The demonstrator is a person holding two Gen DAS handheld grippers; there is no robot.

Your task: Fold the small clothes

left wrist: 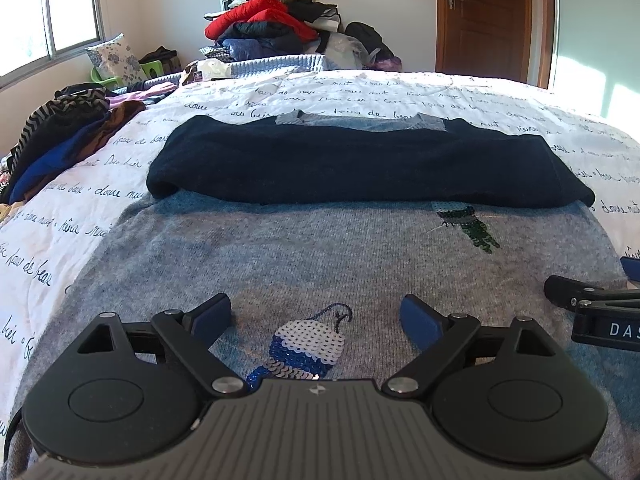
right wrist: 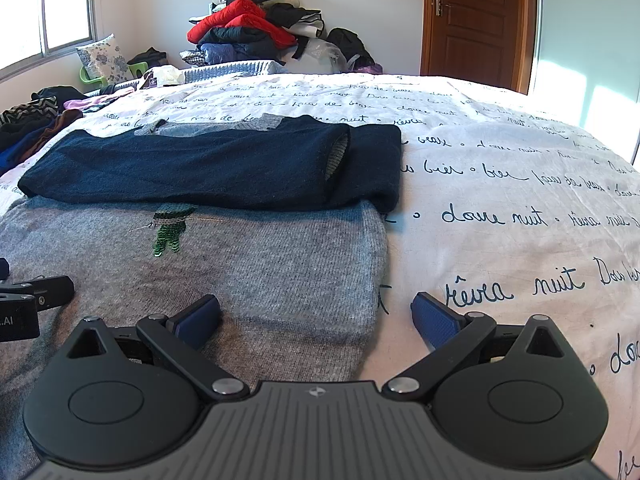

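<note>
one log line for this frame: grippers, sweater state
left gripper: open, empty, over hem | right gripper: open, empty, astride side edge | grey sweater: flat on bedspread, navy sleeves folded across chest

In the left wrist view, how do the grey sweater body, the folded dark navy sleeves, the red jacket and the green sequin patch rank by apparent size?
Largest to smallest, as seen:
1. grey sweater body
2. folded dark navy sleeves
3. red jacket
4. green sequin patch
The jacket lies far off, so its real size is unsure.
</note>
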